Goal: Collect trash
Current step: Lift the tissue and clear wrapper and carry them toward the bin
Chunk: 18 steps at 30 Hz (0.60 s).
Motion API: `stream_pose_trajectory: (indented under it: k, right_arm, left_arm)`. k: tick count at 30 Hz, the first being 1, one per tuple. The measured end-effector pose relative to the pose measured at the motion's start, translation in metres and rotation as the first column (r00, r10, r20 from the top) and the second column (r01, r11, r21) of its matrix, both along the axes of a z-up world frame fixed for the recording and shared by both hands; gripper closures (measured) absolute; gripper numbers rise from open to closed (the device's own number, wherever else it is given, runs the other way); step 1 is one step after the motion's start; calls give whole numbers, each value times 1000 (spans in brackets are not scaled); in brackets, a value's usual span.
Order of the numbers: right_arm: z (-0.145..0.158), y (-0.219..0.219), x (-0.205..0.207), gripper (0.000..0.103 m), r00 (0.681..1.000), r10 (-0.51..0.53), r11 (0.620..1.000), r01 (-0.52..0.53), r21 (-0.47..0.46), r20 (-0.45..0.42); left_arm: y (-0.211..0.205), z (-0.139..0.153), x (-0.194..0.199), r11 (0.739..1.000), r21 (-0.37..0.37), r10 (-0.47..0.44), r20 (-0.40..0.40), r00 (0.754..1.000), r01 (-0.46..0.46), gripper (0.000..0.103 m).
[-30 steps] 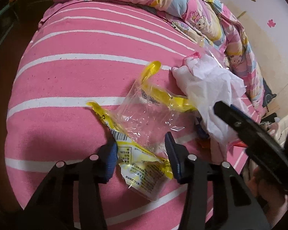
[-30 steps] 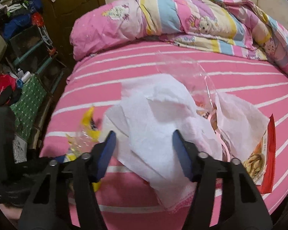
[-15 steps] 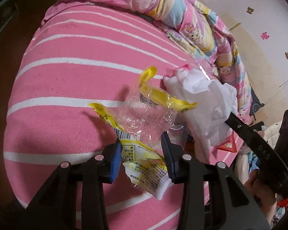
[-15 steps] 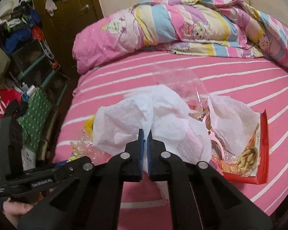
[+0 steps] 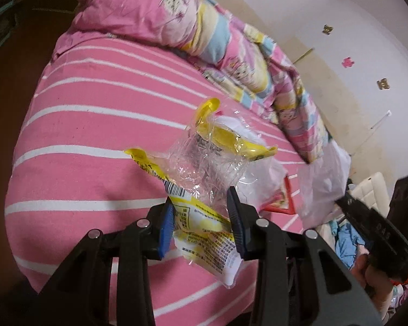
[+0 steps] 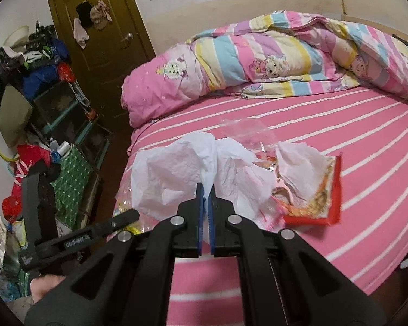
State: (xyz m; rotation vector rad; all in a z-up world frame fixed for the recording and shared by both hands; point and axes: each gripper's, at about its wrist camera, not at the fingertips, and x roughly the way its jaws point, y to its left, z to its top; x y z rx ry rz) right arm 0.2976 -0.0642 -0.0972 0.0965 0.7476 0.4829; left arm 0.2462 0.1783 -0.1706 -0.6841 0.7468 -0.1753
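My left gripper point(image 5: 200, 201) is shut on a crumpled yellow and clear plastic wrapper point(image 5: 204, 163) and holds it up above the pink striped bed point(image 5: 95, 141). My right gripper point(image 6: 206, 190) is shut on a bunch of white tissue paper point(image 6: 174, 174). Clear plastic and a red snack packet point(image 6: 312, 206) hang with the tissue just above the sheet. In the left wrist view the tissue point(image 5: 323, 179) and the red packet point(image 5: 280, 203) show to the right, behind the wrapper. The left gripper's black frame point(image 6: 76, 239) appears at the lower left of the right wrist view.
A rolled pink, blue and yellow quilt point(image 6: 258, 59) lies along the far side of the bed. A brown door point(image 6: 103, 40) and cluttered shelves with bags and clothes point(image 6: 40, 95) stand left of the bed. A person's hand point(image 5: 367, 271) holds the right gripper.
The right gripper's jaws closed on the white tissue and lifted it with the packet. The left jaws narrowed onto the yellow wrapper and raised it off the sheet.
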Motion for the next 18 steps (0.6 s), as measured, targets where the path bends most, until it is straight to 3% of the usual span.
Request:
stream_pose_trajectory:
  k: [9,15,18]
  right_arm:
    - [33,-73,-69,99,997,-67,998,67,18,39]
    - [46,-146,-118,99,983,-177,984,176,26,54]
    - [49,-184,-141,99,969,-240,971,238,32,54]
  left_arm:
    - [-53,38,-31,997,-57,-53,70,996,57,68]
    - [-133,63,-50,976,-90,-189,106,976,199,68]
    - [-179,72,-57,955,-84,-273,114,955,283,68]
